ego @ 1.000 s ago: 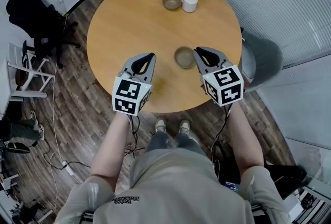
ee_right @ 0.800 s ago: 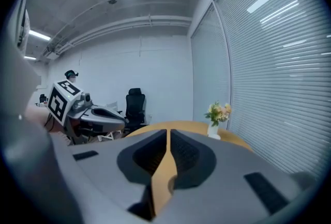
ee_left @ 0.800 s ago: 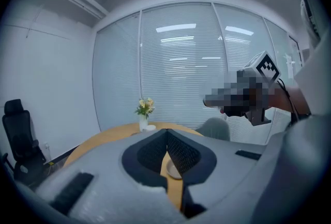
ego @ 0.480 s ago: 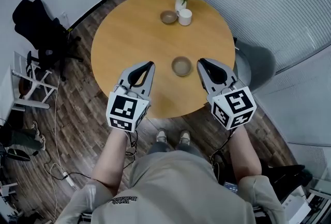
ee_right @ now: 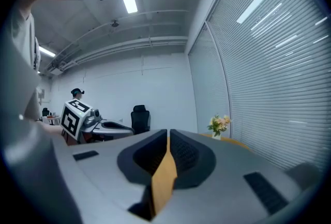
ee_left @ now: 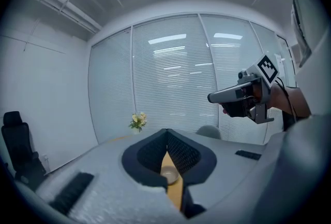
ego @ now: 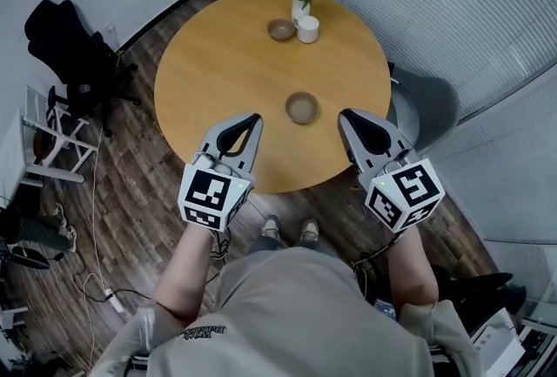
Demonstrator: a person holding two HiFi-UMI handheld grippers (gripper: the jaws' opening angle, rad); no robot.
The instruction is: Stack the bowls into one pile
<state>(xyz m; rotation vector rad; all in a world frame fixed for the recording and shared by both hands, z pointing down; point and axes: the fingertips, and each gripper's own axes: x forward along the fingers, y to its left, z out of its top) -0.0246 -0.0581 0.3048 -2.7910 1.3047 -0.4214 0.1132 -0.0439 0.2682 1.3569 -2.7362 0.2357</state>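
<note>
Hovering over the surface's (ego: 218, 62) near edge, the left gripper (ego: 253, 117) and right gripper (ego: 345, 115) are both closed and empty; near bowl (ego: 302, 107) lies between them, far bowl (ego: 281, 29) beside the mug (ego: 308, 29)

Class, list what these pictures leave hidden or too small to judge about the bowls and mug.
- Near bowl: left gripper view, mostly hidden by its fingers.
- Both bowls: right gripper view, hidden behind the right gripper.
- Far bowl, mug: head view, too small to see contents.

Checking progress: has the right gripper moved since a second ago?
Yes. The right gripper has drawn back from the near bowl, toward the table's front edge.
</note>
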